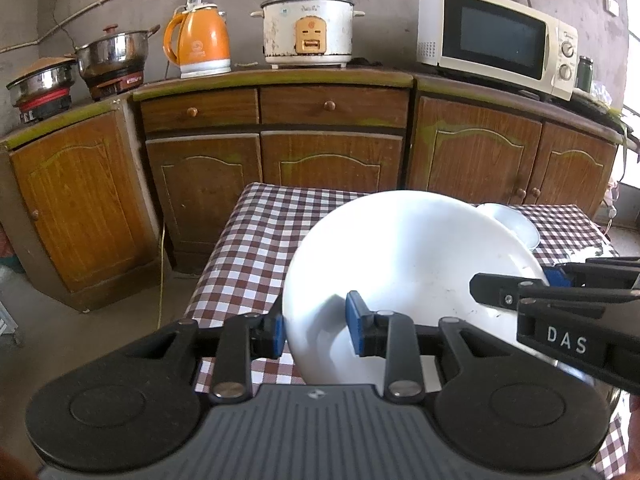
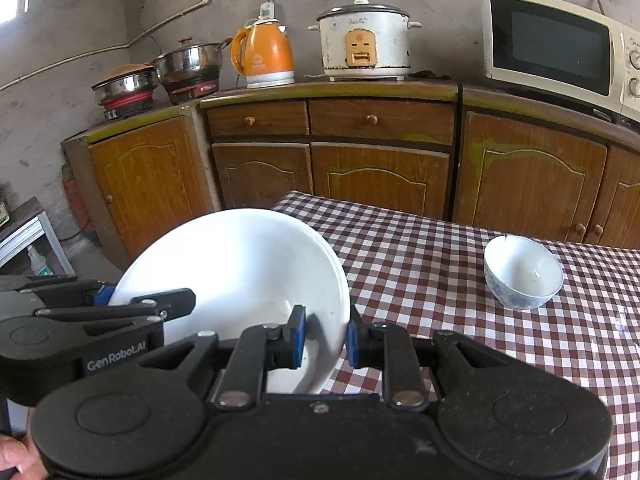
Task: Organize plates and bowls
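Note:
A large white deep plate (image 1: 408, 264) hangs tilted over the left part of the checked table (image 1: 248, 240), gripped from both sides. My left gripper (image 1: 316, 326) is shut on its left rim, one blue pad inside and one outside. From the right, my right gripper (image 1: 524, 282) clamps the opposite rim. In the right wrist view the same plate (image 2: 240, 272) has its right rim pinched in my right gripper (image 2: 325, 334), and my left gripper (image 2: 140, 298) holds the far-left rim. A small white bowl with a blue pattern (image 2: 522, 272) stands upright on the cloth to the right, and its rim (image 1: 512, 224) peeks out behind the plate.
Brown wooden cabinets (image 1: 332, 160) run behind the table. On their top stand an orange kettle (image 1: 200, 40), a white rice cooker (image 1: 308, 28), a microwave (image 1: 496, 36) and steel pots (image 1: 112, 52). A metal shelf (image 2: 28, 228) stands at floor level on the left.

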Demonstrator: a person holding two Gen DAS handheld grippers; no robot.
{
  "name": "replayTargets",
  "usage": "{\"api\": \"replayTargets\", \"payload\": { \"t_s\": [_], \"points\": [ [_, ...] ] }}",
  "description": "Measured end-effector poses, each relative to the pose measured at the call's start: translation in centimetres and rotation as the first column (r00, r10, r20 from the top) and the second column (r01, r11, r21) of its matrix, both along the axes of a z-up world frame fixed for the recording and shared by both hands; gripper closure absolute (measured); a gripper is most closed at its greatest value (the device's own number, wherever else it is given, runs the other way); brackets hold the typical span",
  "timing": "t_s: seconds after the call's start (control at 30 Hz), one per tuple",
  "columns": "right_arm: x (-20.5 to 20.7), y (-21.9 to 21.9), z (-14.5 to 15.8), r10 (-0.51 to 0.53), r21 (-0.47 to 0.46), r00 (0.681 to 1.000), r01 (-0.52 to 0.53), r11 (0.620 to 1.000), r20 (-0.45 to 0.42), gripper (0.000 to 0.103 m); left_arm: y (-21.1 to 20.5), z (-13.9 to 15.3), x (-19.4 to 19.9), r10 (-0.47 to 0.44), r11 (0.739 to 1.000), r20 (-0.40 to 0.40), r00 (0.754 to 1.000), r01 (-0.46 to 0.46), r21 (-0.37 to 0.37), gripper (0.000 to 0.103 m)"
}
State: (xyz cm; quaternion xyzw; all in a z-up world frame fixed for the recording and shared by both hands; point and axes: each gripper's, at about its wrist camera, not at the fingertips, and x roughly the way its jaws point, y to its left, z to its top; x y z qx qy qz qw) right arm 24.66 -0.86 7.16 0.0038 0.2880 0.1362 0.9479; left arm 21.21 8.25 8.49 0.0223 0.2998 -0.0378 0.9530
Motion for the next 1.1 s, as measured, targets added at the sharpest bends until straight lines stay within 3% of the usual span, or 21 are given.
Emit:
{"api": "replayTargets", "payload": {
  "t_s": [1.1],
  "points": [
    [-3.6, -0.1, -0.6, 0.014, 0.006, 1.0, -0.014, 1.0, -0.005, 0.077, 0.2, -0.2, -3.4, 0.006, 1.0, -0.011, 1.0, -0.005, 0.002, 0.071]
  ]
}}
